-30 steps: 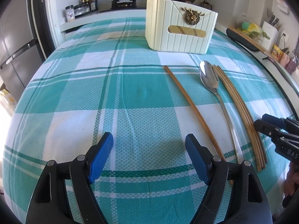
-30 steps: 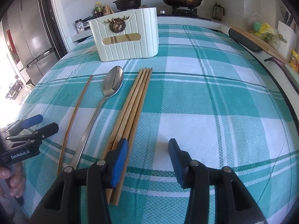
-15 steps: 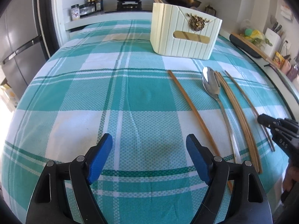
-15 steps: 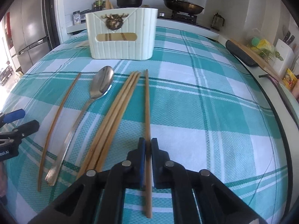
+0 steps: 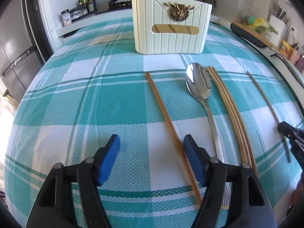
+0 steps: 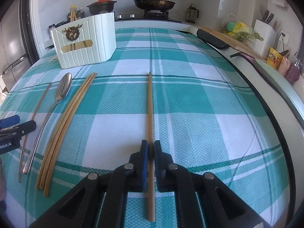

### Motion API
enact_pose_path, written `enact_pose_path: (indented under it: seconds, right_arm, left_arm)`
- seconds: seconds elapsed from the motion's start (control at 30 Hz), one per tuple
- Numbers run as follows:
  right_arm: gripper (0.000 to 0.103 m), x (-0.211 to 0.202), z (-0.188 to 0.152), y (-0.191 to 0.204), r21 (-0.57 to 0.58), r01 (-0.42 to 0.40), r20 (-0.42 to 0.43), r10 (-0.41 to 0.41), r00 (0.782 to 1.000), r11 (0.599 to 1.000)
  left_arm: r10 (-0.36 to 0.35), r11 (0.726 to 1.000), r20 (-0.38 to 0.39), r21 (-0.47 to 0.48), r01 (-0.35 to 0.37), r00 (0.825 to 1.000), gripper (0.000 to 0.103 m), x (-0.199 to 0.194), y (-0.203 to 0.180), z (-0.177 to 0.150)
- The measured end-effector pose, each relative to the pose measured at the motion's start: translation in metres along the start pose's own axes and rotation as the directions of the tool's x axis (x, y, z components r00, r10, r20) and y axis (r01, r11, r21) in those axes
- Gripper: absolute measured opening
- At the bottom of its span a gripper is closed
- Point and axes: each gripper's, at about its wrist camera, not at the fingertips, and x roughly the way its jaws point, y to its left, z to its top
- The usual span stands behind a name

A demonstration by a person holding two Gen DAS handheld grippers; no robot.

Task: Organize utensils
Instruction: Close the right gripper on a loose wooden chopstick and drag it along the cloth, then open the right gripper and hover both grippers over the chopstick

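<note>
The right hand-held gripper [image 6: 150,153] was clamped tight on a single wooden chopstick [image 6: 150,110], its blue pads pressing the stick from both sides near its lower end. That chopstick lay along the checked tabletop [image 6: 209,114], well to the right of the cream utensil holder [image 6: 85,41] and pointing away from the camera.

The left hand-held gripper [image 5: 152,152] was about half open and closing. A lone chopstick [image 5: 165,114] ran between its blue pads [image 5: 191,157], close beside the right-hand pad; neither pad pressed on it.

In front of the utensil holder [image 5: 171,36] the steel spoon [image 5: 201,95] lay bowl-up, with a bundle of three chopsticks [image 5: 229,110] just beside it on the right. The holder stood upright at the far side of the tabletop, chopsticks showing through its slot and sticking out above its rim.
</note>
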Motion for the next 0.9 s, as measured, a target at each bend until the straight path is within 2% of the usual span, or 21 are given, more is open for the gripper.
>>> enact_pose_path:
  seconds: [0.07, 0.13, 0.33, 0.43, 0.5, 0.53, 0.57, 0.6, 0.67, 0.7, 0.77, 0.9]
  right_arm:
    - [0.007, -0.001, -0.002, 0.000, -0.005, 0.002, 0.007, -0.002, 1.000, 1.000]
    - [0.007, -0.002, -0.003, 0.000, -0.004, 0.001, 0.009, -0.001, 1.000, 1.000]
    - [0.007, -0.002, -0.004, -0.002, 0.012, -0.008, 0.010, 0.007, 1.000, 1.000]
    - [0.007, -0.002, -0.004, -0.004, 0.022, -0.012, 0.012, 0.011, 1.000, 1.000]
    - [0.007, -0.002, -0.005, -0.005, 0.027, -0.018, 0.014, 0.018, 1.000, 0.999]
    - [0.008, -0.002, -0.005, -0.006, 0.032, -0.026, 0.016, 0.026, 1.000, 0.999]
    - [0.011, -0.003, -0.006, -0.007, 0.036, -0.037, 0.018, 0.037, 0.999, 0.999]
    - [0.014, -0.003, -0.007, -0.007, 0.037, -0.050, 0.021, 0.050, 0.999, 0.998]
    - [0.027, -0.004, -0.008, -0.005, 0.025, -0.056, 0.024, 0.056, 0.998, 0.998]
    - [0.029, -0.004, -0.009, -0.003, 0.017, -0.050, 0.026, 0.050, 0.998, 0.999]
    - [0.030, -0.005, -0.009, -0.002, 0.010, -0.044, 0.025, 0.044, 0.999, 0.999]
    - [0.030, -0.004, -0.009, -0.003, 0.017, -0.052, 0.024, 0.051, 0.998, 0.999]
  left_arm:
    - [-0.001, 1.000, 0.008, -0.001, 0.001, 1.000, 0.022, -0.005, 0.008, -0.003]
    - [0.004, 1.000, 0.006, -0.019, -0.003, 1.000, 0.004, -0.008, 0.018, -0.005]
    - [0.057, 0.994, -0.002, -0.089, -0.057, 0.998, 0.005, -0.015, 0.051, -0.015]
    - [0.058, 0.994, -0.004, -0.098, -0.058, 0.998, 0.009, -0.015, 0.059, -0.017]
    - [0.074, 0.993, -0.003, -0.091, -0.074, 0.997, 0.030, -0.015, 0.058, -0.016]
    - [0.087, 0.992, -0.001, -0.090, -0.086, 0.996, 0.058, -0.015, 0.057, -0.016]
    - [0.103, 0.991, 0.002, -0.091, -0.102, 0.995, 0.075, -0.014, 0.056, -0.017]
    - [0.116, 0.989, 0.000, -0.089, -0.115, 0.993, 0.077, -0.012, 0.055, -0.019]
    - [0.108, 0.990, 0.003, -0.093, -0.108, 0.994, 0.077, -0.012, 0.056, -0.019]
    - [0.106, 0.990, 0.001, -0.096, -0.105, 0.994, 0.078, -0.012, 0.057, -0.019]
    - [0.108, 0.989, -0.004, -0.105, -0.108, 0.994, 0.083, -0.010, 0.059, -0.019]
    - [0.107, 0.989, -0.006, -0.106, -0.107, 0.994, 0.086, -0.009, 0.060, -0.018]
